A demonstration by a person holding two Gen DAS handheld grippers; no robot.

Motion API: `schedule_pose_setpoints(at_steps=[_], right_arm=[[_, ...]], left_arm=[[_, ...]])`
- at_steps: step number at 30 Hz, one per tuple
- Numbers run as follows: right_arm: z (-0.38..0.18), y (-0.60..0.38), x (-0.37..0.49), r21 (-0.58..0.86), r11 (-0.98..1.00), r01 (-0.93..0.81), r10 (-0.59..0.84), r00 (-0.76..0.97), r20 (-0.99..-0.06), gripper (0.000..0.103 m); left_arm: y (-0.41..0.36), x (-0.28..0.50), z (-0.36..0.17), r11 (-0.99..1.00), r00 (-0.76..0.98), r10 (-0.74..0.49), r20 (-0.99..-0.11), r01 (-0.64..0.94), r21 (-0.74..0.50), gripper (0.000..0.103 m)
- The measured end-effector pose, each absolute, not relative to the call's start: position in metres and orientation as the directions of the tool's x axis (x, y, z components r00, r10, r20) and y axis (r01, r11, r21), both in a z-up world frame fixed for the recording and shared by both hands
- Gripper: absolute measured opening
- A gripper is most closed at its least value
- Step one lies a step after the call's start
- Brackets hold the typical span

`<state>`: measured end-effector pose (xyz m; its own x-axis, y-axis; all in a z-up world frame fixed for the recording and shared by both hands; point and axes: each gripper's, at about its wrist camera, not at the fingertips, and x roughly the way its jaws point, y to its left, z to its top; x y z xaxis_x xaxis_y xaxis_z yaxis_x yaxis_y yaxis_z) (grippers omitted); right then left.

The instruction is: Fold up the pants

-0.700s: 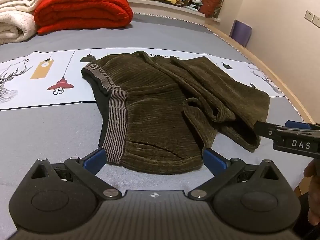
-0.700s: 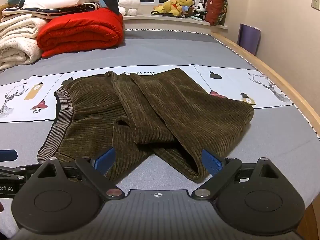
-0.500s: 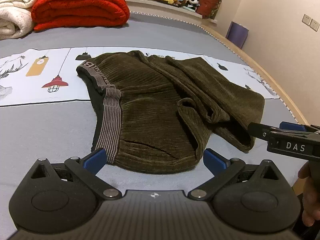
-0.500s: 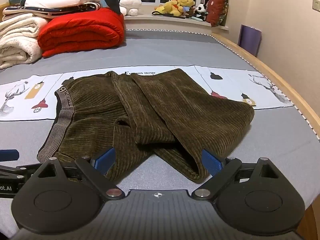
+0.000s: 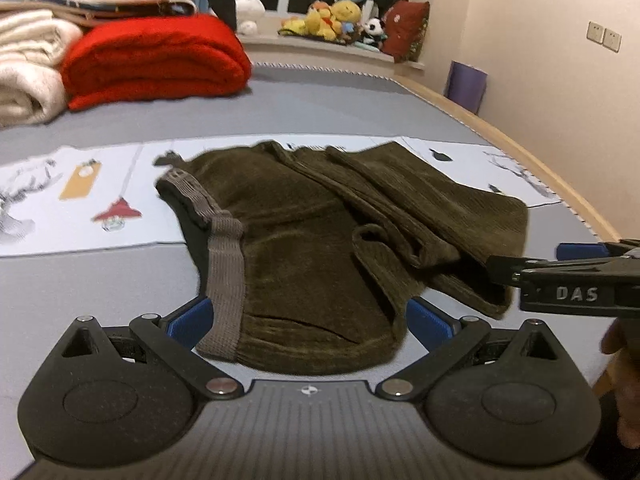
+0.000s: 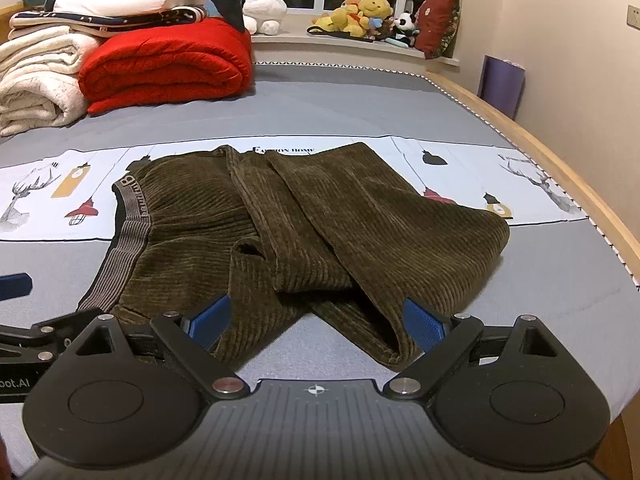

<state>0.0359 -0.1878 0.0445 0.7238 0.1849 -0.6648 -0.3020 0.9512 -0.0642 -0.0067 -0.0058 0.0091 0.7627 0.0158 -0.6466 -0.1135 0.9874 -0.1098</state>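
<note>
1 pair of olive corduroy pants [image 6: 304, 232] lies on the grey bed [image 6: 340, 112], partly over a white printed strip [image 6: 472, 184] that crosses the bedding; the striped waistband [image 6: 128, 236] is at the left and the legs appear doubled back over the seat toward the right, so at least 1 fold looks made, though loosely; the layers sit askew, an open loop of cloth stands up near the middle, and the near edges splay into 2 flaps, so squaring up and a further fold seem still to do; the left gripper [image 5: 308, 316] has its jaws spread wide and holds nothing, its 2 blue pads either side of the near waistband corner without pressing on it; the right gripper [image 6: 316, 322] is likewise spread wide and holds nothing, its pads flanking the near hem of the leg flap; both hover just at the near edge of the garment; the left view is blurred, so the waistband lettering cannot be read there; how many layers lie under the top one is hidden; a person's hand shows only as a sliver at the right edge of the left view; beyond, a red quilt [image 6: 168, 68], white blankets [image 6: 36, 80] and soft toys [image 6: 360, 12] sit well apart from the work.
</note>
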Motion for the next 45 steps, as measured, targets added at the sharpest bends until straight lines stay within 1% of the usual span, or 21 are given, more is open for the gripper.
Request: schedule_pose_setpoints(at_steps=[2,6,8,12,16,18,20,21,22,23,24,26,29,33,35,37,39,41,42,43,45], right_arm=[[0.045,-0.187,0.035,-0.072,0.949,-0.306,0.186,0.732,-0.656,0.092],[0.045,-0.185,0.034,-0.101,0.947,-0.305,0.174,0.753,-0.635,0.09],[0.045,-0.185,0.033,-0.102,0.946,-0.307,0.176,0.755,-0.632,0.085],[0.046,-0.183,0.033,-0.103,0.945,-0.312,0.174,0.74,-0.649,0.081],[0.047,-0.182,0.033,-0.096,0.945,-0.313,0.181,0.746,-0.641,0.074],[0.046,-0.181,0.033,-0.094,0.944,-0.317,0.187,0.746,-0.639,0.069],[0.046,-0.179,0.031,-0.086,0.942,-0.325,0.201,0.751,-0.629,0.057],[0.047,-0.178,0.031,-0.087,0.939,-0.333,0.207,0.75,-0.628,0.048],[0.048,-0.178,0.03,-0.077,0.937,-0.341,0.221,0.749,-0.625,0.044],[0.049,-0.178,0.029,-0.064,0.935,-0.348,0.236,0.748,-0.62,0.039],[0.052,-0.177,0.027,-0.051,0.933,-0.356,0.253,0.751,-0.61,0.038],[0.056,-0.175,0.025,-0.053,0.928,-0.369,0.264,0.752,-0.604,0.038],[0.059,-0.171,0.026,-0.049,0.921,-0.388,0.28,0.743,-0.608,0.038],[0.061,-0.169,0.028,-0.01,0.912,-0.409,0.317,0.723,-0.614,0.038],[0.061,-0.169,0.03,0.012,0.91,-0.415,0.332,0.708,-0.624,0.038],[0.06,-0.169,0.031,0.04,0.906,-0.421,0.35,0.694,-0.629,0.039],[0.059,-0.168,0.034,0.052,0.906,-0.42,0.354,0.684,-0.638,0.04],[0.056,-0.166,0.036,0.07,0.906,-0.417,0.357,0.668,-0.653,0.041],[0.054,-0.164,0.038,0.079,0.904,-0.419,0.362,0.655,-0.663,0.042],[0.053,-0.162,0.039,0.08,0.902,-0.425,0.364,0.647,-0.669,0.042],[0.053,-0.158,0.041,0.073,0.894,-0.442,0.372,0.64,-0.672,0.044]], left_arm=[[-0.007,-0.006,0.009,0.984,0.749,-0.012,-0.662,-0.11,-0.141,0.103],[-0.006,-0.006,0.01,0.983,0.745,-0.016,-0.667,-0.109,-0.145,0.101],[-0.002,-0.005,0.01,0.982,0.738,-0.028,-0.675,-0.105,-0.156,0.099],[0.001,-0.003,0.01,0.977,0.732,-0.045,-0.68,-0.109,-0.183,0.099],[0.001,-0.004,0.011,0.974,0.737,-0.058,-0.674,-0.107,-0.202,0.099],[0.001,-0.005,0.012,0.974,0.737,-0.059,-0.673,-0.107,-0.202,0.095],[0.001,-0.005,0.011,0.976,0.732,-0.056,-0.679,-0.102,-0.19,0.078],[0.0,-0.007,0.011,0.979,0.732,-0.048,-0.68,-0.101,-0.177,0.057],[0.001,-0.008,0.01,0.982,0.73,-0.033,-0.682,-0.102,-0.156,0.026],[0.002,-0.009,0.01,0.985,0.727,-0.028,-0.686,-0.099,-0.145,0.012],[0.004,-0.01,0.011,0.985,0.718,-0.031,-0.695,-0.096,-0.142,0.004],[0.016,-0.008,0.02,0.982,0.696,-0.069,-0.715,-0.081,-0.173,0.004],[0.043,0.002,0.042,0.978,0.692,-0.121,-0.712,-0.038,-0.203,0.004],[0.079,0.027,0.054,0.99,0.703,-0.107,-0.703,0.011,-0.14,0.006],[0.095,0.035,0.044,0.992,0.718,-0.087,-0.69,0.002,-0.123,0.007],[0.113,0.041,0.023,0.985,0.715,-0.085,-0.694,-0.045,-0.167,0.01],[0.128,0.054,0.0,0.96,0.649,-0.088,-0.756,-0.147,-0.237,0.011],[0.139,0.065,-0.007,0.923,0.653,-0.139,-0.744,-0.187,-0.336,0.021],[0.14,0.072,-0.01,0.921,0.647,-0.153,-0.747,-0.18,-0.344,0.039],[0.139,0.078,-0.015,0.925,0.636,-0.153,-0.756,-0.177,-0.336,0.053],[0.14,0.089,-0.025,0.923,0.61,-0.153,-0.777,-0.193,-0.334,0.056]])
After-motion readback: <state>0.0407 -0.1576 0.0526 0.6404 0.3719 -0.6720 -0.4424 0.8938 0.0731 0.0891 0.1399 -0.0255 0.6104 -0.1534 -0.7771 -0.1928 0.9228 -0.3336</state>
